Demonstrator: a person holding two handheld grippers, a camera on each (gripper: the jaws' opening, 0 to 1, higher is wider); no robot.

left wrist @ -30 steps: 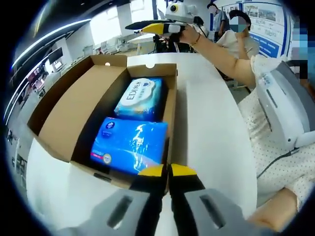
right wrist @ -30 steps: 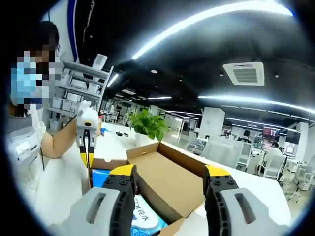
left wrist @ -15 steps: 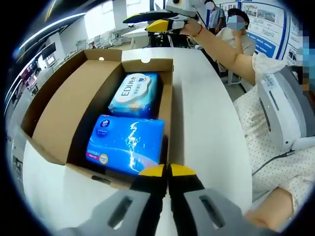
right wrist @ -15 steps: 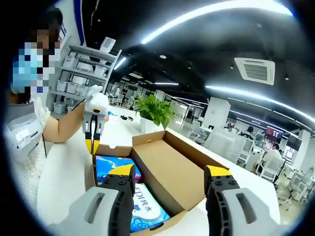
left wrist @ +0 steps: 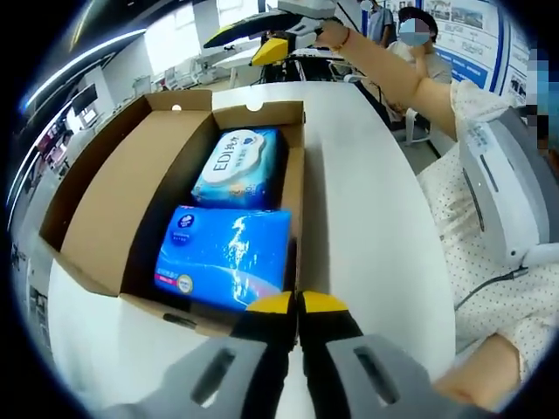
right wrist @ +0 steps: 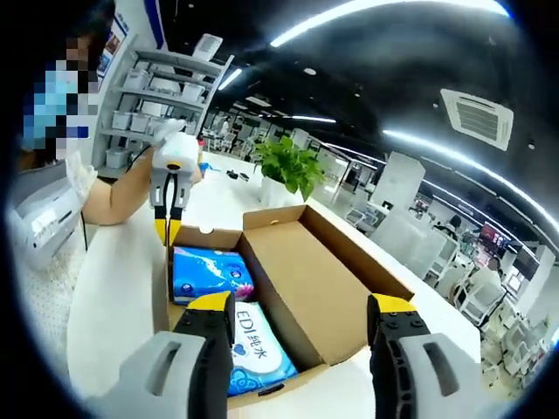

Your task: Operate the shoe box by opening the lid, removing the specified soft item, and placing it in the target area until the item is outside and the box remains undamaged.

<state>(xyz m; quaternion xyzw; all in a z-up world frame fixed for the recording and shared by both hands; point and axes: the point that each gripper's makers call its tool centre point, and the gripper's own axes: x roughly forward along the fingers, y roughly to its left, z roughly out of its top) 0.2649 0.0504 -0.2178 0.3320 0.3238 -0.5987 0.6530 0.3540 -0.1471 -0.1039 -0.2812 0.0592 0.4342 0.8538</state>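
An open cardboard shoe box (left wrist: 122,196) lies on a white table (left wrist: 367,227), its lid folded out flat to one side. Two soft packs lie inside: a blue tissue pack (left wrist: 223,257) at the near end and a wet-wipes pack (left wrist: 240,168) beyond it. My left gripper (left wrist: 297,304) is shut and empty at the box's near edge. My right gripper (left wrist: 249,44) hangs open above the far end. In the right gripper view, the right gripper (right wrist: 297,310) is open over the box (right wrist: 323,279), with the wipes pack (right wrist: 253,345) nearest, the tissue pack (right wrist: 210,271) behind, and the left gripper (right wrist: 164,234) beyond.
The person's arm (left wrist: 393,70) reaches across the table's right side, their body close to its edge. A potted plant (right wrist: 288,166) stands on the table past the box. Shelves (right wrist: 166,96) and desks fill the room behind. Bare table lies right of the box.
The right gripper view has tipped down toward the box, which now shows larger and lower. The left gripper view has barely shifted. The box and both packs lie unmoved.
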